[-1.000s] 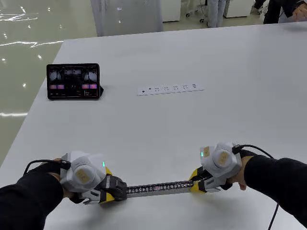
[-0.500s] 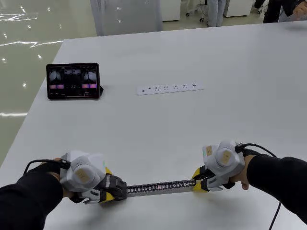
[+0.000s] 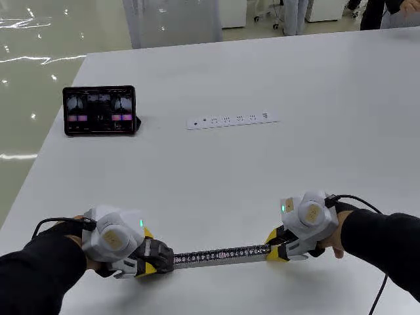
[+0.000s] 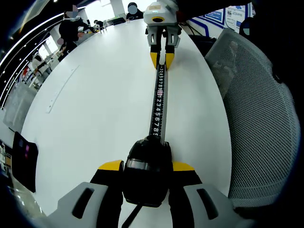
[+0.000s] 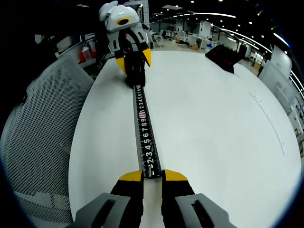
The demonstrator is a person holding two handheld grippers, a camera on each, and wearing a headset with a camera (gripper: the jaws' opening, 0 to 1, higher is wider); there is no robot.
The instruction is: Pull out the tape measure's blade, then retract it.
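Tablet [image 3: 100, 110] propped at far left of white table [image 3: 315, 98]. Left gripper [image 3: 152, 258] near front edge, fingers clamped on black tape measure case [image 3: 161, 254]. Blade [image 3: 222, 254] stretched straight rightward from case, numbers up. Power strip [image 3: 233, 121] mid-table, well behind blade. Right gripper [image 3: 272, 250]: yellow-tipped fingers together, pinching blade end.

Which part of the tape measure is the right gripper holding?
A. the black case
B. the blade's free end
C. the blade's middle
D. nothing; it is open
B: the right gripper is shut on the tip of the blade, at its lowest numbers, while the left gripper clamps the case.
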